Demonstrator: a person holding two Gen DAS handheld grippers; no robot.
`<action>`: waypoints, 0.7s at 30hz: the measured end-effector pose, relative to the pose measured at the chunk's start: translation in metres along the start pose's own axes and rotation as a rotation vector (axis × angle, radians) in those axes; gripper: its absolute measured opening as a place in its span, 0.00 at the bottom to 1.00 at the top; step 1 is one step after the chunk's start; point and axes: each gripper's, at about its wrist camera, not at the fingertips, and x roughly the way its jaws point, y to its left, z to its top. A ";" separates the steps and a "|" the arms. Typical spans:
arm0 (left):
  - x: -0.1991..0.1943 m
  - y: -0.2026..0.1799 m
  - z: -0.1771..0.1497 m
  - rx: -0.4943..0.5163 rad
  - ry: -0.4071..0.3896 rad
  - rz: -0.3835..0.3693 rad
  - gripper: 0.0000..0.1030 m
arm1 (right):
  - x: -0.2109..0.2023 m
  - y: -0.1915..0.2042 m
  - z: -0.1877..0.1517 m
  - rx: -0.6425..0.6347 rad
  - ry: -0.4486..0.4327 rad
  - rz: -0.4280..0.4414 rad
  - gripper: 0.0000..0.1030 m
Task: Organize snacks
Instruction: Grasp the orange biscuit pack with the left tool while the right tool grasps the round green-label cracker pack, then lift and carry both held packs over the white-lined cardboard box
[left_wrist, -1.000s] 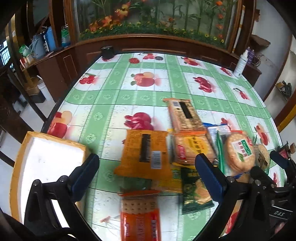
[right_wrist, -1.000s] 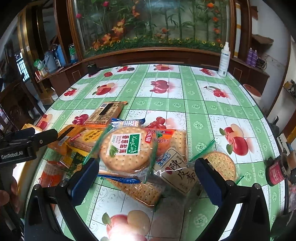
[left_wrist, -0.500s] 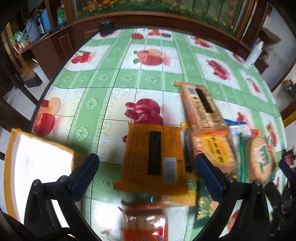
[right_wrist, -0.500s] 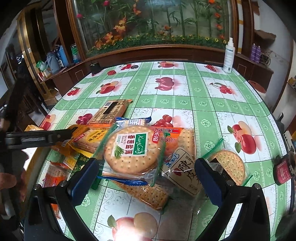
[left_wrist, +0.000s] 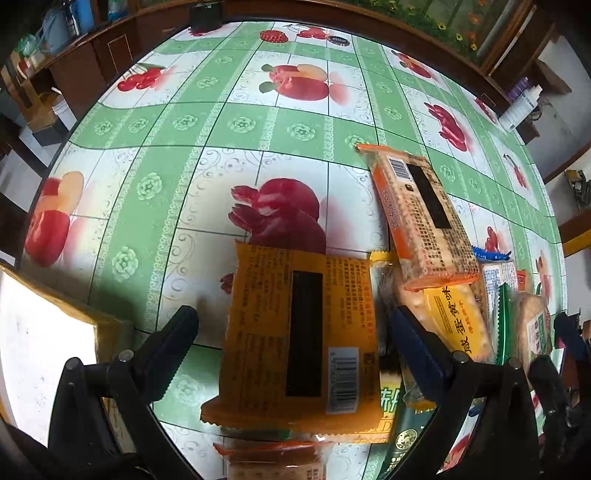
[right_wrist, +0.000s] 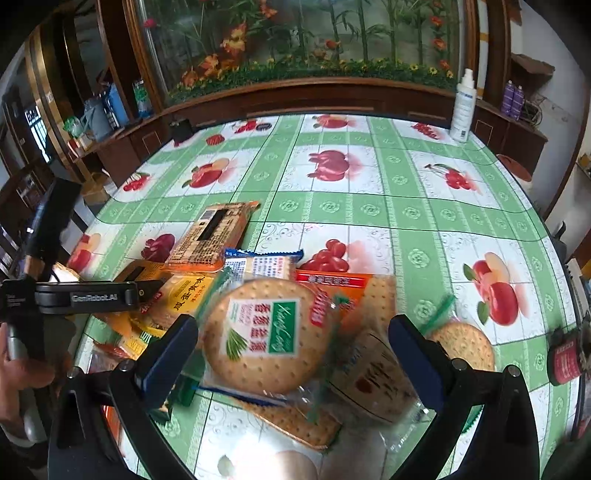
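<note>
A heap of snack packets lies on the fruit-print tablecloth (left_wrist: 207, 129). My left gripper (left_wrist: 291, 336) is open and straddles an orange packet (left_wrist: 299, 343) lying label-down; its fingers hover at the packet's sides. Right of it lie a long orange cracker pack (left_wrist: 417, 210) and a yellow cracker pack (left_wrist: 458, 321). My right gripper (right_wrist: 291, 339) is open over a round cracker packet (right_wrist: 266, 336) with a green label, a clear bag (right_wrist: 373, 373) beside it. The left gripper's body (right_wrist: 85, 295) shows at the left of the right wrist view.
A white foam box with an orange rim (left_wrist: 40, 339) sits at the table's left edge. A white spray bottle (right_wrist: 463, 107) stands at the far right. A red can (right_wrist: 563, 360) is at the right edge. A dark wooden cabinet (right_wrist: 314, 96) runs behind.
My left gripper has dropped down and forward onto the orange packet, which now fills the space between its fingers. The right gripper has edged closer to the round cracker packet.
</note>
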 end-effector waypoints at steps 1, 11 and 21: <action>0.000 -0.001 -0.001 0.006 -0.003 0.005 1.00 | 0.004 0.003 0.001 -0.009 0.009 -0.007 1.00; -0.002 -0.006 -0.004 0.036 -0.023 -0.002 0.68 | 0.019 0.000 -0.007 -0.013 0.032 0.092 0.75; -0.016 -0.010 -0.020 0.052 -0.070 -0.034 0.68 | -0.005 0.008 -0.026 -0.084 -0.024 0.106 0.66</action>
